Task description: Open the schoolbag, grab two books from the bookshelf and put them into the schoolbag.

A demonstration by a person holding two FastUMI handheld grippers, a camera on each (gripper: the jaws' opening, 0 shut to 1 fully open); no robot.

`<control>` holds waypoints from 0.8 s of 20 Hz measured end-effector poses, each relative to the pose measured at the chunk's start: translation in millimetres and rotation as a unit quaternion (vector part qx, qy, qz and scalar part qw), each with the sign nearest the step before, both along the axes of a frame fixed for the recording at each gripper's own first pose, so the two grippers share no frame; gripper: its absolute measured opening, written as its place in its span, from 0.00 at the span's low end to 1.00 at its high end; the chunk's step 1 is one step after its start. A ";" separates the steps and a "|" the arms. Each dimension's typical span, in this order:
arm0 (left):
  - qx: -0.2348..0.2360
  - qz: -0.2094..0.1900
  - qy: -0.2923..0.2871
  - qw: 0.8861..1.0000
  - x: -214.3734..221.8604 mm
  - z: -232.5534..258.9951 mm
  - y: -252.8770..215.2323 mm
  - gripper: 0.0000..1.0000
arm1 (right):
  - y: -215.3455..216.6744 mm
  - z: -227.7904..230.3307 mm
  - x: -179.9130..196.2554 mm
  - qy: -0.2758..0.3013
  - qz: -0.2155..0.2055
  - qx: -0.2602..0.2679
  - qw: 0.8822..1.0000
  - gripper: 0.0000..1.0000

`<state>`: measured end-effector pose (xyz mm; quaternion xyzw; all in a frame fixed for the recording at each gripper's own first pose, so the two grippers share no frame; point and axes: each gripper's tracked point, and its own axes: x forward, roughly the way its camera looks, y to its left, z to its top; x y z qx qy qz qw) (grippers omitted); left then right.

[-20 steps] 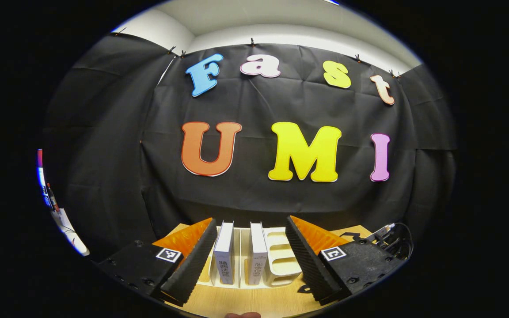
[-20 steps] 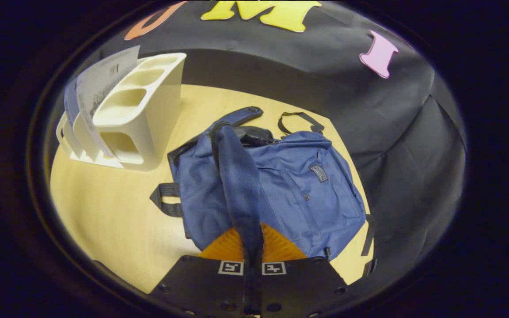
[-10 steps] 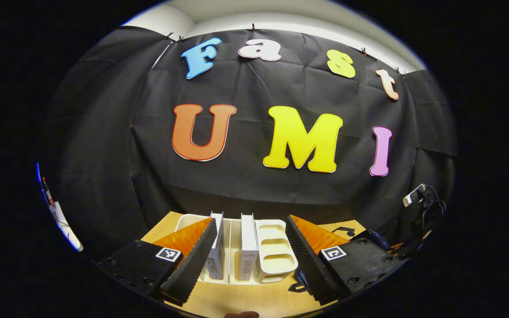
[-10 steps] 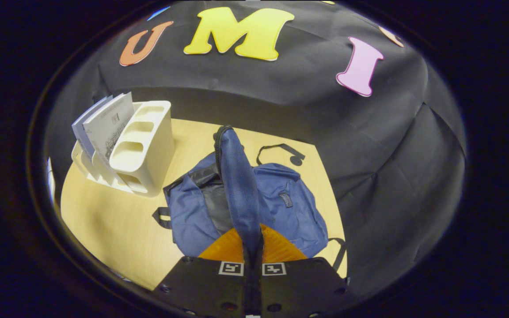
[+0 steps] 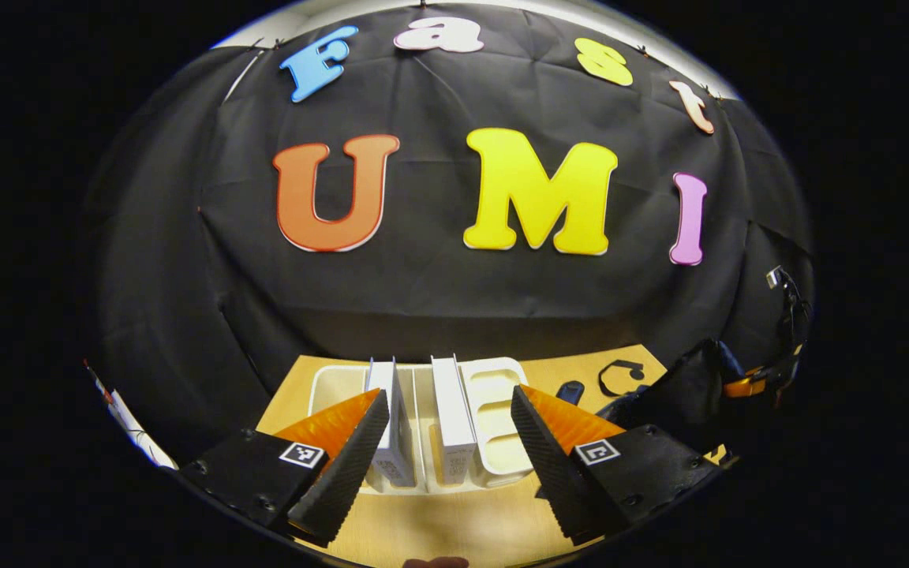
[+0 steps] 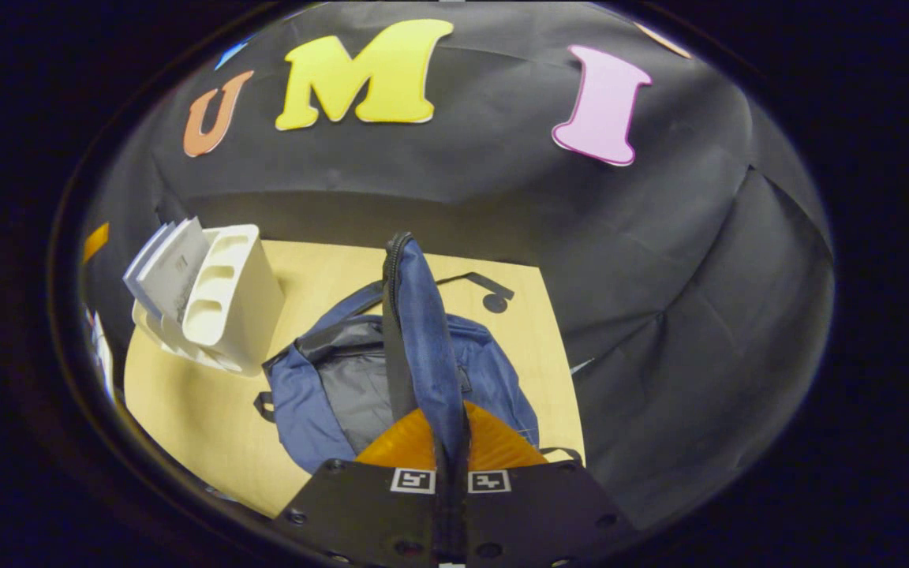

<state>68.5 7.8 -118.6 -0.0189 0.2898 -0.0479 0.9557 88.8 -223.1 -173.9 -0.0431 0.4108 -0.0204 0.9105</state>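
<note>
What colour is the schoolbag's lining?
Grey, inside the blue schoolbag; the right gripper view shows it best.

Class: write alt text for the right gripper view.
The right gripper is shut on a flap of the blue fabric schoolbag, lifting it open over the wooden table. A cream plastic bookshelf holding two books stands left.

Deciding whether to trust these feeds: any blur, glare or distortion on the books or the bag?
Left gripper view: books sharp, bent by fisheye, no glare. Right gripper view: schoolbag evenly lit, its lifted flap slightly soft up close.
</note>
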 end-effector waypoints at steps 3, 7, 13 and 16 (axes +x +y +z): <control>-0.021 -0.019 0.091 0.995 8.8 -29.4 -12.2 0.99 | -11.5 -0.1 12.1 0.019 0.007 0.039 0.999 0.00; 0.015 -0.039 0.168 0.985 34.8 -61.5 -15.8 0.99 | -39.1 -12.7 22.0 0.044 0.012 0.056 0.997 0.00; 0.038 -0.047 0.281 0.958 57.6 -107.3 -16.8 0.99 | -45.5 -26.3 27.8 0.052 0.018 0.083 0.995 0.00; 0.005 -0.034 0.330 0.943 57.4 -123.6 -26.3 0.99 | -46.9 -29.7 28.7 0.059 0.024 0.093 0.994 0.00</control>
